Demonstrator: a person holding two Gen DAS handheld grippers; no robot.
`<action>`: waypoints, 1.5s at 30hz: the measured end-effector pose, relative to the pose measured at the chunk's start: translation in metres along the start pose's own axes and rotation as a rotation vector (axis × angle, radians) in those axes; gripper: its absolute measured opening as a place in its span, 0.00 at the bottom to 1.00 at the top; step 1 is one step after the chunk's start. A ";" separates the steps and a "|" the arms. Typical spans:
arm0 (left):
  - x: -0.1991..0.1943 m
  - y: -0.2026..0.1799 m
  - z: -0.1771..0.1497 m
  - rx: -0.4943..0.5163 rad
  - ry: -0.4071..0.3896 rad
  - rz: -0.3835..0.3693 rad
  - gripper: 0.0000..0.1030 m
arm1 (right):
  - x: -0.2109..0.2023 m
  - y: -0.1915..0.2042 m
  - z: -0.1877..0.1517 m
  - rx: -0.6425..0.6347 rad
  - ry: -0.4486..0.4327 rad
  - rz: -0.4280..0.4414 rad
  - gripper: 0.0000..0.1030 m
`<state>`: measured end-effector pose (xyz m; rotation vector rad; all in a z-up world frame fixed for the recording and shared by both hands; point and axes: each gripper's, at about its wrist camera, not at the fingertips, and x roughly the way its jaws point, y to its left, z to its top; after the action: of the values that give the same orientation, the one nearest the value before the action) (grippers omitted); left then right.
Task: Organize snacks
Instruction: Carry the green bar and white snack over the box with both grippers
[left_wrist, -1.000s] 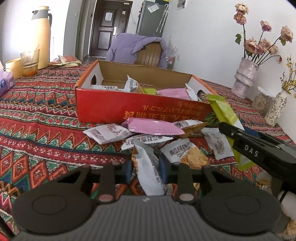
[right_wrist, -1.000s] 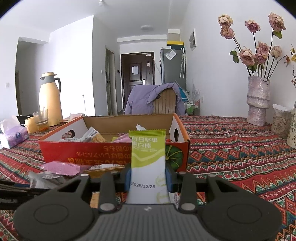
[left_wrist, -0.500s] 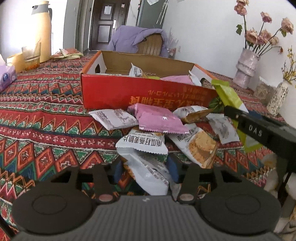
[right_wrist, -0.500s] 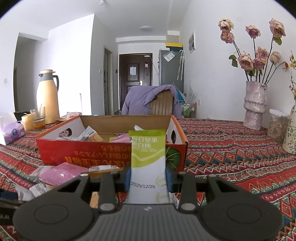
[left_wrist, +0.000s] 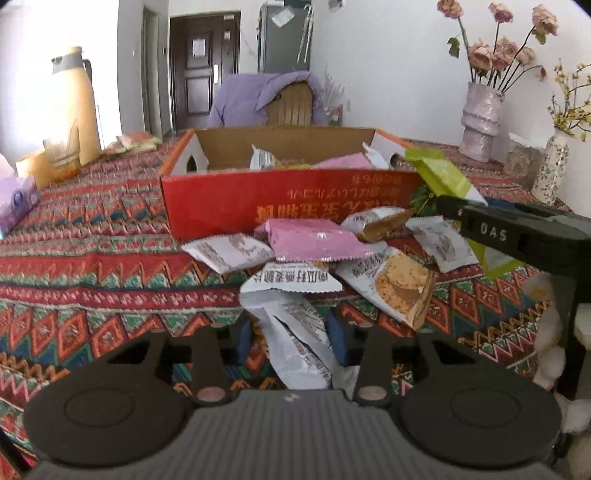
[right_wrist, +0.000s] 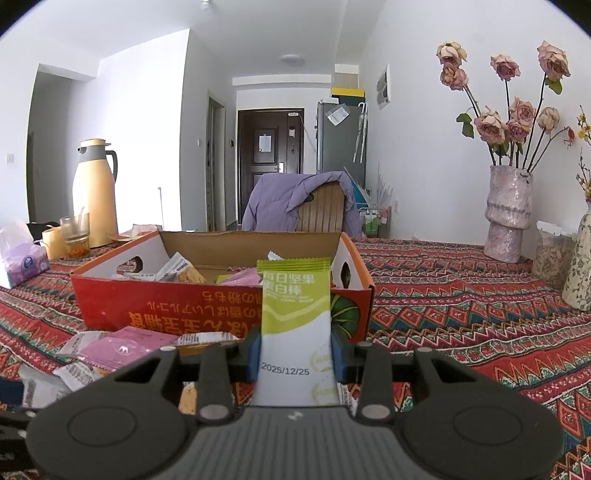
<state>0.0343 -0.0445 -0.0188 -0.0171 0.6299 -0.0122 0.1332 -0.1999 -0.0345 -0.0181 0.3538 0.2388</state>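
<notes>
- Left wrist view: left gripper (left_wrist: 288, 339) low over the red, green and orange zigzag tablecloth (left_wrist: 92, 280), pointing down at a heap of snacks.
- Had just been closing its jaws, with a crinkly white snack packet (left_wrist: 299, 354) between them.
- Looked a little loose: a thin strip of cloth showed between the left blue pad and the packet, so not squeezed tight.
- Just past it lay more snacks in a messy pile: a flat pink packet (left_wrist: 314, 240) on top, a white packet with a picture of golden crumbs (left_wrist: 395, 284) beside it.
- Behind the pile stood the open red cardboard box (left_wrist: 221, 206), touching the pile, with a few packets already inside.
- Right wrist view: right gripper (right_wrist: 295, 354) shut tight on a tall green and white snack packet (right_wrist: 295, 306).
- Held the packet upright, in front of the box's near right corner, above the cloth and not in the box.
- Off to the left on the table stood a tall yellow jug with a grey lid (right_wrist: 94, 192).
</notes>
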 end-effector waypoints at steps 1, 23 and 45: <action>-0.003 0.000 0.001 0.006 -0.011 -0.002 0.31 | 0.000 0.000 0.000 0.000 0.000 0.000 0.35; -0.038 0.018 0.021 -0.002 -0.162 -0.023 0.13 | -0.005 0.006 0.001 -0.035 -0.025 -0.012 0.36; -0.020 0.016 0.105 -0.029 -0.310 -0.053 0.13 | 0.010 0.009 0.067 -0.014 -0.078 0.031 0.36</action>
<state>0.0801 -0.0269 0.0780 -0.0630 0.3197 -0.0508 0.1629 -0.1849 0.0248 -0.0169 0.2748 0.2715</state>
